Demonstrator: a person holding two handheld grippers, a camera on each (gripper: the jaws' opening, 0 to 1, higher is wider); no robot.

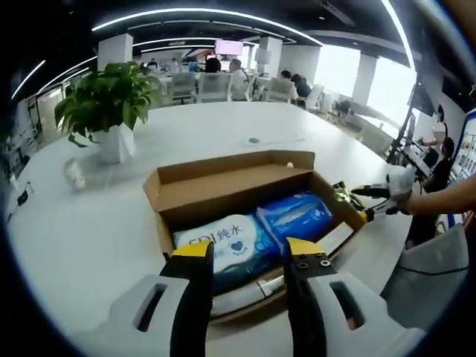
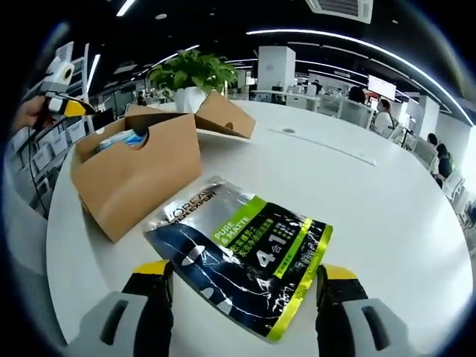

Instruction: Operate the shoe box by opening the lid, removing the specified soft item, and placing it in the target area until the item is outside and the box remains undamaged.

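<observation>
Right gripper view, gripper (image 2: 242,286) spread wide (empty) over pouch (image 2: 242,254), shoe box (image 2: 141,175) beside.

A dark foil pouch (image 2: 242,256) with a green stripe lies flat on the white surface (image 2: 372,193) between the spread jaws of the right gripper (image 2: 245,286). Just beside it stands an open cardboard box (image 2: 141,178), with a potted plant (image 2: 192,78) behind.

Blue packet (image 1: 296,217) label blurred; box (image 2: 141,175) contents mostly hidden behind wall in right gripper view.
</observation>
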